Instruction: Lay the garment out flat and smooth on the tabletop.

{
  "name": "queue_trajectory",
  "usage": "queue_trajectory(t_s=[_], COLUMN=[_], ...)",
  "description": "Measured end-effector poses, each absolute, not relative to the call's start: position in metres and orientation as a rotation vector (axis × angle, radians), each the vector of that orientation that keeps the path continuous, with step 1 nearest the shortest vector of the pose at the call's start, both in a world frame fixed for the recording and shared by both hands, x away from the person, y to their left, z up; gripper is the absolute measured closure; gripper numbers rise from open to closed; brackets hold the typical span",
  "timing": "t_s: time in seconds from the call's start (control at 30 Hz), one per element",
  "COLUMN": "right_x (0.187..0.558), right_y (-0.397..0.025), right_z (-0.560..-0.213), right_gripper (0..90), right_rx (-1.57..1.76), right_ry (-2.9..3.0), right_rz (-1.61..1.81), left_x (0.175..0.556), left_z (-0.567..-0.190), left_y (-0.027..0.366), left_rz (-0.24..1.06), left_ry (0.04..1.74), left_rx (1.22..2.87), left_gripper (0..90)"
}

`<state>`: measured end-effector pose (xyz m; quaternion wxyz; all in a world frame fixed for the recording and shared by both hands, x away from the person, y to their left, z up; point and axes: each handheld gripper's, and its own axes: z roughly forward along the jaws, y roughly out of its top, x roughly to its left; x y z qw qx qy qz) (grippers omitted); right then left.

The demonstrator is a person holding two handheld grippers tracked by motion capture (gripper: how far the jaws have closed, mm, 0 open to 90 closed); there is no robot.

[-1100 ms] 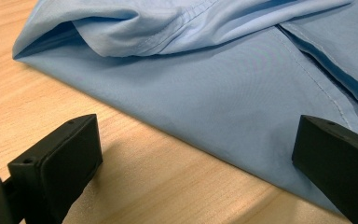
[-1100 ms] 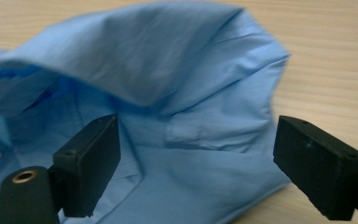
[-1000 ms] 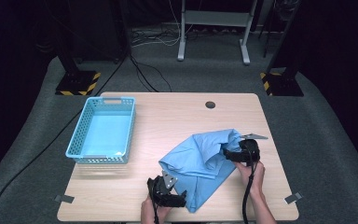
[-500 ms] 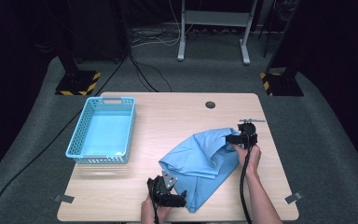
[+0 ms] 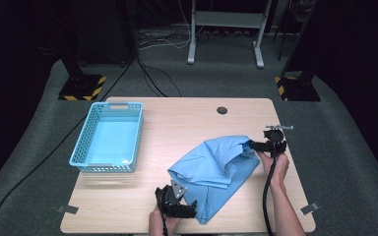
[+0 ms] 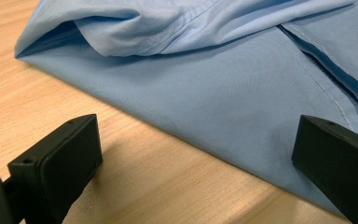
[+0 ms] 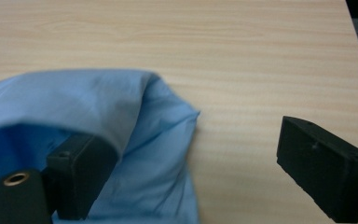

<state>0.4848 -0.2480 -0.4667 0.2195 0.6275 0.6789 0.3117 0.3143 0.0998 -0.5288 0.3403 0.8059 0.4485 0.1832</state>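
A light blue shirt [image 5: 215,166] lies crumpled and folded on the right half of the wooden table [image 5: 177,123]. My left gripper [image 5: 188,209] rests at the table's front edge, open, with the shirt's [image 6: 223,93] near hem lying flat between its wide-spread jaws [image 6: 196,177]. At the shirt's far right corner my right gripper [image 5: 254,145] is open; in the right gripper view [image 7: 205,172] a fold of the shirt [image 7: 88,107] drapes over its left finger [image 7: 81,177], and the right finger [image 7: 326,172] stands over bare wood.
An empty light blue plastic basket [image 5: 109,137] stands on the table's left side. A round cable hole [image 5: 221,110] sits near the far edge. Tape marks [image 5: 69,209] sit at the front corners. Dark floor, cables and stands surround the table.
My right gripper has moved away from me and slightly right along the shirt's right corner, and the fold there has shifted with it. The left gripper has stayed put.
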Motion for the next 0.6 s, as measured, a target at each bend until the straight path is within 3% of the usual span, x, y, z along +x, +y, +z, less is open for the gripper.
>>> queue_trajectory(t_s=[0.33, 0.6], right_x=[0.4, 0.394], right_y=[-0.217, -0.185], right_z=[-0.483, -0.501], right_gripper=[9.3, 8.5], right_rx=[1.586, 1.519], right_ry=[1.992, 2.11], right_rz=[1.007, 0.986], left_x=[0.314, 0.314], left_z=[-0.529, -0.529], left_y=[0.1, 0.1], left_rz=[0.478, 0.479], left_ry=[1.171, 1.176], left_rx=[2.093, 2.09], left_gripper=[1.0, 1.0])
